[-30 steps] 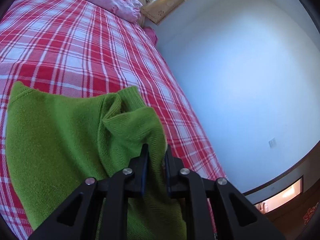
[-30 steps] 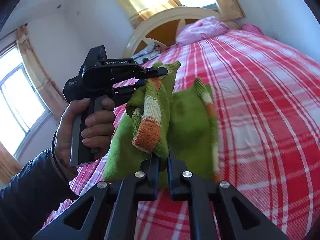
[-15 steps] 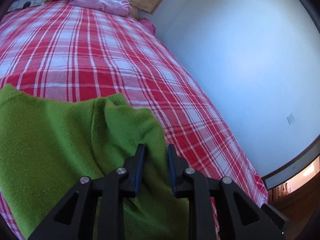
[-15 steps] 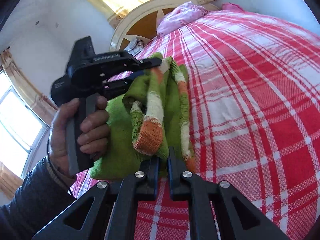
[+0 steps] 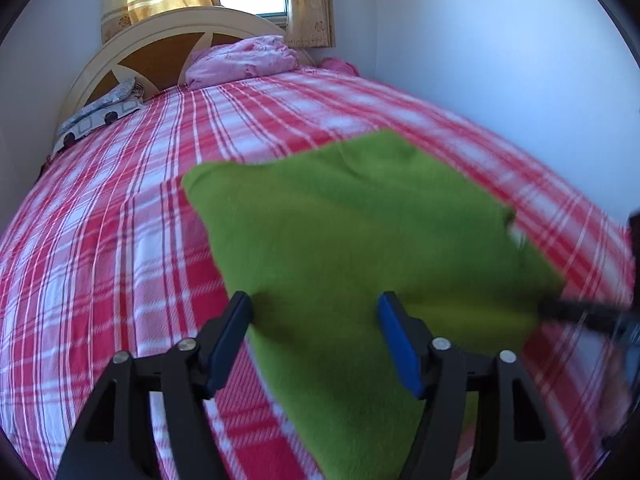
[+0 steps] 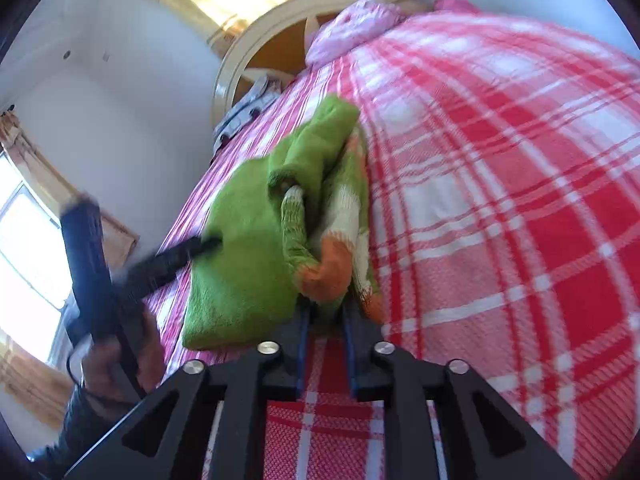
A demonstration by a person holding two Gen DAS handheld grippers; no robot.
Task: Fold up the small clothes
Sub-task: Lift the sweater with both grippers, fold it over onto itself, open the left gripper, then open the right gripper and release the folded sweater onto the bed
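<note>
A small green knit sweater (image 5: 360, 240) with orange and cream striped cuffs lies folded on the red plaid bed. My left gripper (image 5: 316, 324) is open, its blue-padded fingers spread over the near edge of the sweater. In the right wrist view the sweater (image 6: 256, 248) is bunched, with a striped cuff (image 6: 328, 268) at my right gripper (image 6: 326, 316), whose jaws stand narrowly apart around the fabric edge. The left gripper (image 6: 188, 252) shows there blurred, touching the sweater's left side.
The red and white plaid bedspread (image 5: 120, 240) covers the whole bed. A pink pillow (image 5: 244, 60) and a patterned cloth (image 5: 100, 116) lie by the curved headboard (image 5: 160, 40). A white wall (image 5: 500, 60) runs along the bed's right side.
My left gripper has opened and let go of the sweater, swinging to face the headboard. The sweater has dropped onto the bed. The right gripper has come down with it.
</note>
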